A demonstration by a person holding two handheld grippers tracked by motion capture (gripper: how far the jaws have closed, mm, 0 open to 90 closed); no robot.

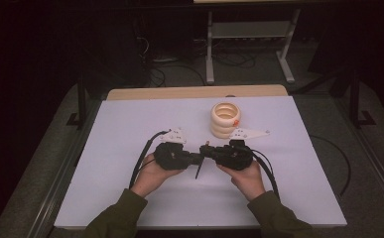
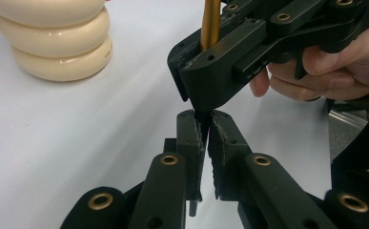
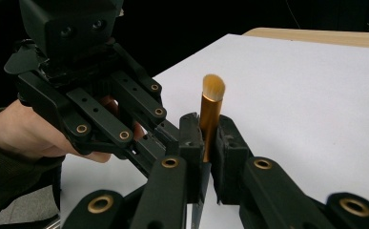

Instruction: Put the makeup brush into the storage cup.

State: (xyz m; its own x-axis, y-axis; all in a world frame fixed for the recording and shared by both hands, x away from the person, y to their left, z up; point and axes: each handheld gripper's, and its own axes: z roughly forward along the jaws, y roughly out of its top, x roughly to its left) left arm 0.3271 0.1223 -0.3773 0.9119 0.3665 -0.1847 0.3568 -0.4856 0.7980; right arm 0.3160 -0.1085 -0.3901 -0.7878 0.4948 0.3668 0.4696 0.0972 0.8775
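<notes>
Two grippers clamp one makeup brush [image 3: 210,119] | long axis upright | bristles up, handle down

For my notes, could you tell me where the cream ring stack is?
The cream ring stack stands on the white table, just beyond the right gripper.

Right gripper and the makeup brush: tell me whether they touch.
Touching. In the right gripper view, the right gripper has its jaws closed on the gold ferrule of the makeup brush, pads pressed against both sides.
</notes>
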